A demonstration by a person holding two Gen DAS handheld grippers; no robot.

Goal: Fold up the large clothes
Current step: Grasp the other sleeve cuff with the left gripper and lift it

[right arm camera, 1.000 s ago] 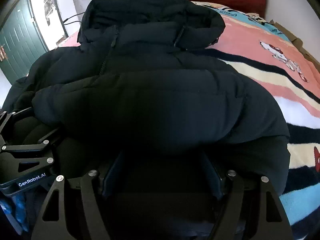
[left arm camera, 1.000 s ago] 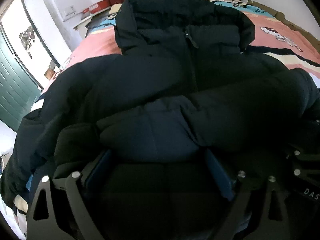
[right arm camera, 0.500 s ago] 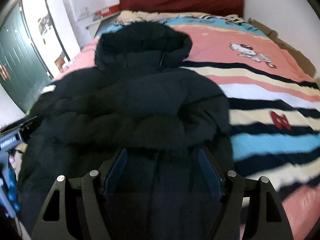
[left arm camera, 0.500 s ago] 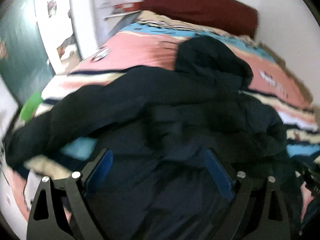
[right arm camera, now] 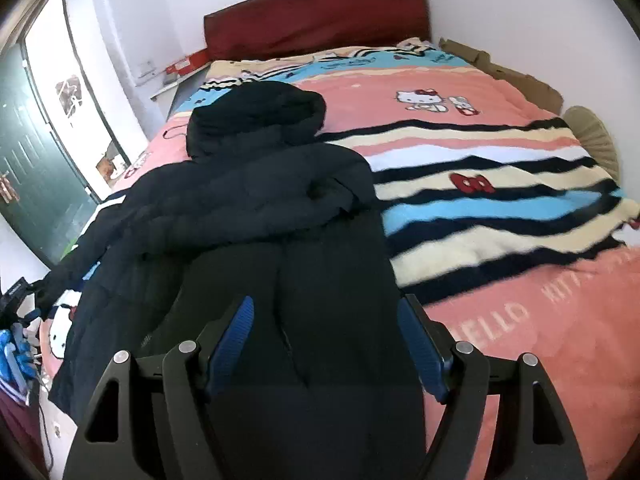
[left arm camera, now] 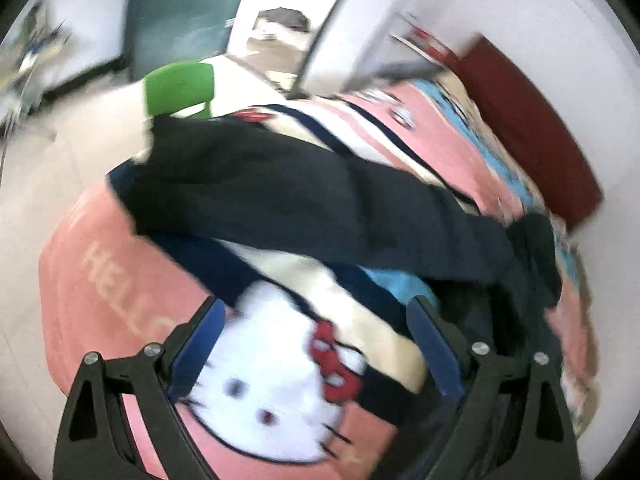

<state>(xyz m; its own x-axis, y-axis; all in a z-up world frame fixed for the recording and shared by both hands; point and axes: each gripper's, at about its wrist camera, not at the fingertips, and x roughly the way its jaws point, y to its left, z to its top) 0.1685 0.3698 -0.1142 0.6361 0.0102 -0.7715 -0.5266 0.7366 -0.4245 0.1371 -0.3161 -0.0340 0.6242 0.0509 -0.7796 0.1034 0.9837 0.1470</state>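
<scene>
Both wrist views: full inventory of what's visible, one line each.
puffer jacket: one, black, hooded, lying on the bed's left half, hood toward the headboard
blanket: one, pink with cream, blue and navy stripes and cartoon cats, covering the bed
headboard: one, dark red, against the white wall
door: one, dark green, left of the bed
green chair: one, on the floor beside the bed
left hand-held gripper: black, blue pads, open over the blanket
right hand-held gripper: black, blue pads, open above the jacket
</scene>
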